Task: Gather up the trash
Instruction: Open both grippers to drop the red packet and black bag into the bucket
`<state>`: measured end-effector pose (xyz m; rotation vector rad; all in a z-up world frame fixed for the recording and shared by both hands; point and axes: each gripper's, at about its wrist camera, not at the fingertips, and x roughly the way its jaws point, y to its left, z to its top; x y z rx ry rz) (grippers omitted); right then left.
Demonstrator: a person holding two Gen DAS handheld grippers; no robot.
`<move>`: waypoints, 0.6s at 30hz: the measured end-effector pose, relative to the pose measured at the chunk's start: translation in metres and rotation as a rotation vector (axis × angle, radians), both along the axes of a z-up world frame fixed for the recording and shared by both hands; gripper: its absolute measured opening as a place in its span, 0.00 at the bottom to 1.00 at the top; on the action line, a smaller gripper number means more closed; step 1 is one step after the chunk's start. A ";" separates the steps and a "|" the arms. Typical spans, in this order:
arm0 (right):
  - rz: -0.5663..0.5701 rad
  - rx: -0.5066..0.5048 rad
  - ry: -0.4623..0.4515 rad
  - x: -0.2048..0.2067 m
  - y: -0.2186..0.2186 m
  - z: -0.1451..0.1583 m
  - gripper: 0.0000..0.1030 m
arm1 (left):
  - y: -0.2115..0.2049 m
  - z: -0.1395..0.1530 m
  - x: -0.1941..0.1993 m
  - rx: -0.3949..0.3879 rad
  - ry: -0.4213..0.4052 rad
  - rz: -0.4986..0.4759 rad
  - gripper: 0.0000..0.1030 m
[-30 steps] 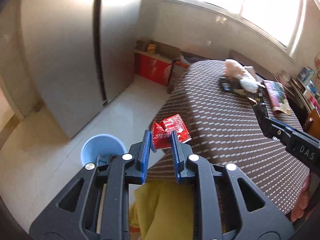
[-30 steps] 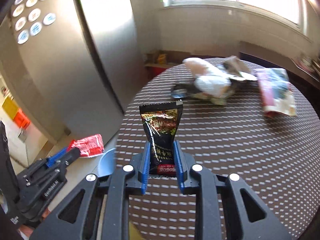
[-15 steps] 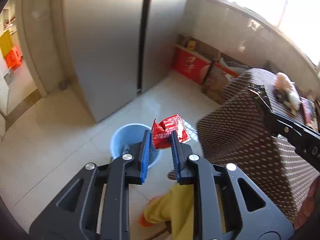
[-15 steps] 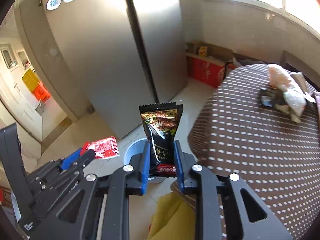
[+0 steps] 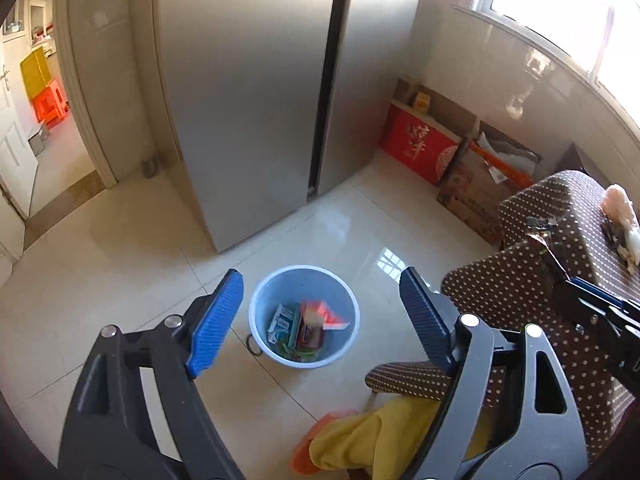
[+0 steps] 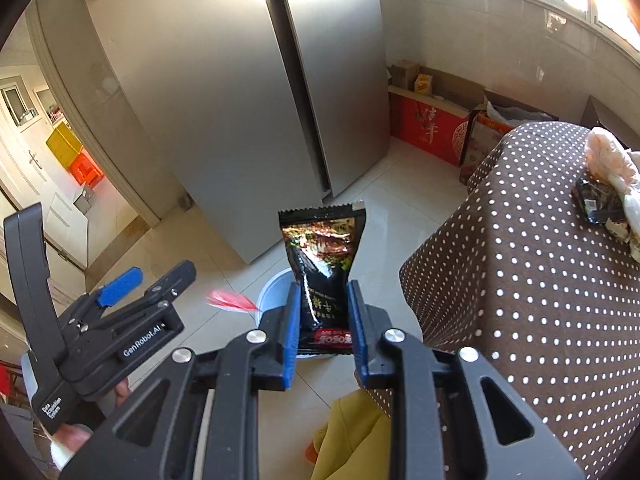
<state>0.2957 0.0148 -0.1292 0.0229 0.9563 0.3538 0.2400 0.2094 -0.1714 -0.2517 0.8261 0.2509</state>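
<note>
A round pale-blue plastic bin is sitting on glossy cream floor tiles, already holding flat cartons and wrappers, as a crinkled red wrapper, blurred in mid-fall, is dropping into its mouth. The left tool is hanging above the bin, its ribbed blue pads having just been spreading wide, with nothing between them. The right tool is clenching the lower end of a glossy black snack packet with a serrated top edge, holding it upright above the bin's near rim. A desk draped in brown white-dotted cloth is crowding the right side, its rounded edge overhanging close beside the bin, with crumpled plastic bags lying on top. A tall brushed-steel refrigerator is closing off the back, and red cardboard boxes are lining the wall under the window. Open floor is stretching left toward a doorway
</note>
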 end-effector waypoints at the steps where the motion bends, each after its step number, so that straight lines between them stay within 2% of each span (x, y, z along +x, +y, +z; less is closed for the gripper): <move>1: 0.000 -0.006 0.003 0.002 0.001 -0.002 0.22 | 0.002 -0.001 0.000 0.000 0.005 -0.001 0.77; 6: 0.017 -0.024 0.037 0.012 0.008 -0.018 0.22 | 0.016 -0.013 -0.004 0.001 0.052 0.053 0.77; 9: 0.035 -0.050 0.061 0.017 0.023 -0.032 0.22 | 0.027 -0.019 -0.014 0.006 0.083 0.096 0.77; 13: 0.095 -0.029 0.114 0.023 0.052 -0.047 0.22 | 0.041 -0.022 -0.024 0.021 0.097 0.137 0.77; 15: 0.109 -0.022 0.109 0.028 0.065 -0.048 0.26 | 0.049 -0.021 -0.030 0.029 0.102 0.168 0.77; 16: 0.110 -0.016 0.105 0.030 0.070 -0.047 0.29 | 0.054 -0.019 -0.032 0.030 0.101 0.180 0.77; 17: 0.115 -0.003 0.097 0.032 0.075 -0.045 0.42 | 0.058 -0.018 -0.035 0.032 0.100 0.187 0.77; 18: 0.108 0.006 0.088 0.034 0.078 -0.043 0.65 | 0.062 -0.016 -0.037 0.037 0.099 0.195 0.77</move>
